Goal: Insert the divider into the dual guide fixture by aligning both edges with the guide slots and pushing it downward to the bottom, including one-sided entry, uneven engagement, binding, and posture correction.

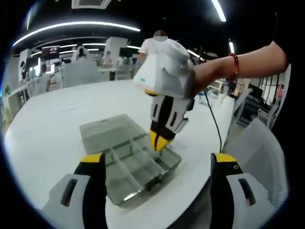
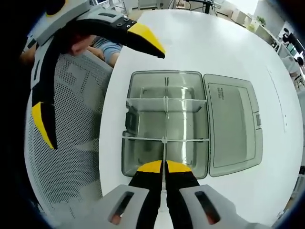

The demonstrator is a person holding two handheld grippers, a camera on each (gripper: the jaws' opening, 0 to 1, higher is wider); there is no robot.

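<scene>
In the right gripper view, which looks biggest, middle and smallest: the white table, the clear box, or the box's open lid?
1. White table, by far the largest.
2. Clear box, with its compartments.
3. Open lid, lying flat beside the box. It looks a little smaller than the box, but the fisheye bends shapes near the edge, so these two are close.

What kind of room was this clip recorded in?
Probably an open-plan office or lab: a large round white table, a grey mesh office chair, rows of desks with monitors and long ceiling light strips behind.
</scene>
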